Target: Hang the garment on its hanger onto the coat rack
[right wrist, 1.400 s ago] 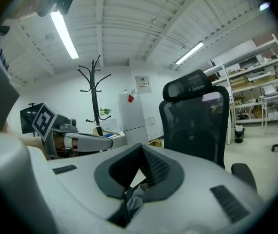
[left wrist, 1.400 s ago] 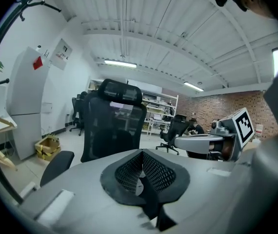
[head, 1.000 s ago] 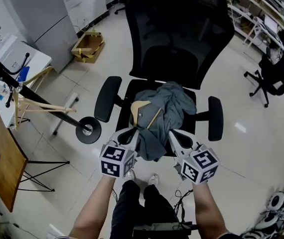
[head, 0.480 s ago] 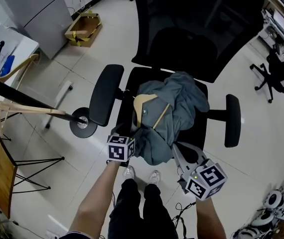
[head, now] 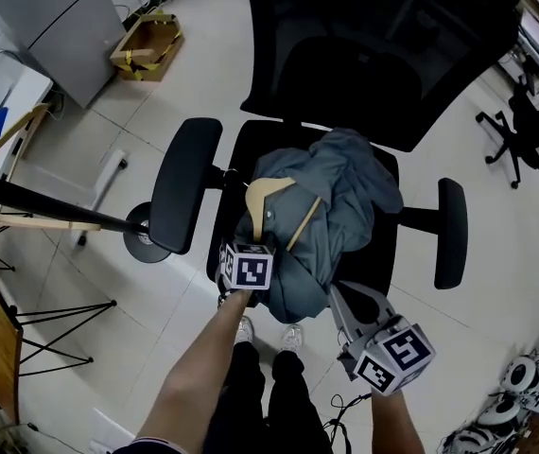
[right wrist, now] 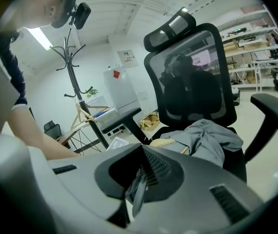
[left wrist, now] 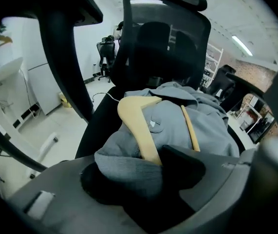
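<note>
Garment (head: 345,192): soft, light grey heap on the chair (head: 186,197) seat; floppy, likely to slip.
Hanger (head: 268,189): stiff wood inside the garment, seat's left front; best hold.
Left gripper (left wrist: 146,172): jaws wide, just closing round ribbed edge and hanger end.
Right gripper (right wrist: 138,179): closed, pinching grey cloth at seat front.

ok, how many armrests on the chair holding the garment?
2: left armrest and right armrest in the head view, either side of the garment. None hidden.
</note>
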`<action>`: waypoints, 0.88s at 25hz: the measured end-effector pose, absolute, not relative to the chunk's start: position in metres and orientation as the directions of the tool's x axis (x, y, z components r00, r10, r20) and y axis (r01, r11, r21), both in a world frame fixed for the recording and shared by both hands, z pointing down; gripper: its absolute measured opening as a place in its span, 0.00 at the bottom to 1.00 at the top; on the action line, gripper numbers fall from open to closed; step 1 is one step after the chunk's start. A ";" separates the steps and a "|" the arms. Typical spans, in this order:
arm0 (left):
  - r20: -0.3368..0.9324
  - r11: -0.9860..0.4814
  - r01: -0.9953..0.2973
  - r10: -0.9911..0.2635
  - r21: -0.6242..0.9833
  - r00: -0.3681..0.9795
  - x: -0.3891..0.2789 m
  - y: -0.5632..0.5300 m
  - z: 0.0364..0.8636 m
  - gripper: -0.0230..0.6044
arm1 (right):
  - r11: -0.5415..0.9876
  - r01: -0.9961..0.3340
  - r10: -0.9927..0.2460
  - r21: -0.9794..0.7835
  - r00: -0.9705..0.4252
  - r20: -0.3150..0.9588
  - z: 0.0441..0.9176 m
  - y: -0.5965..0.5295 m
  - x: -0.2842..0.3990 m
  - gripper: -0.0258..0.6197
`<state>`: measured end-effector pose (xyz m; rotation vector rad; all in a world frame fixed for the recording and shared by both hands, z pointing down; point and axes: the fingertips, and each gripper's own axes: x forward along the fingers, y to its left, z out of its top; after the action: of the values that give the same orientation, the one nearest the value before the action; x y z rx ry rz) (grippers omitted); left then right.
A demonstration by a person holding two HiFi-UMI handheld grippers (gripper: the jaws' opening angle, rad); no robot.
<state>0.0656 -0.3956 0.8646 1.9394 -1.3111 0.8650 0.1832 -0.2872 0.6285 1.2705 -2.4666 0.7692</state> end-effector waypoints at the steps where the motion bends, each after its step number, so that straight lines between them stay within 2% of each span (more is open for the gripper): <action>1: 0.808 -0.307 -0.946 -0.528 0.105 0.261 0.065 -0.395 0.866 0.45 | 0.472 -0.813 -0.675 -0.340 -0.582 0.454 0.630 -0.287 0.185 0.04; 4: 0.819 -0.302 -0.952 -0.531 0.055 0.216 0.063 -0.397 0.866 0.43 | 0.460 -0.816 -0.680 -0.350 -0.577 0.453 0.632 -0.286 0.189 0.04; 5: 0.815 -0.294 -0.954 -0.536 0.065 0.221 0.064 -0.398 0.864 0.38 | 0.458 -0.817 -0.680 -0.351 -0.576 0.453 0.632 -0.286 0.191 0.04; 6: 0.808 -0.280 -0.956 -0.542 0.086 0.232 0.066 -0.399 0.862 0.25 | 0.457 -0.817 -0.681 -0.351 -0.576 0.453 0.632 -0.286 0.193 0.04; 7: 0.802 -0.259 -0.960 -0.547 0.110 0.239 0.067 -0.400 0.860 0.22 | 0.456 -0.817 -0.681 -0.352 -0.575 0.454 0.632 -0.286 0.195 0.04; 10: 0.788 -0.226 -0.967 -0.572 0.115 0.228 0.060 -0.404 0.853 0.20 | 0.450 -0.822 -0.687 -0.350 -0.569 0.452 0.628 -0.286 0.202 0.04; 17: 0.667 -0.328 -0.939 -0.724 -0.108 0.176 0.046 -0.415 0.786 0.19 | 0.458 -0.820 -0.711 -0.342 -0.569 0.412 0.606 -0.287 0.216 0.04; 22: 0.573 -0.398 -0.893 -0.791 -0.212 0.217 0.053 -0.423 0.723 0.11 | 0.481 -0.811 -0.728 -0.334 -0.582 0.364 0.583 -0.285 0.215 0.04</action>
<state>0.0534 -0.4228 0.7230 2.3176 -1.6212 0.9324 0.2149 -0.2848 0.5827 1.3383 -2.5514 0.7160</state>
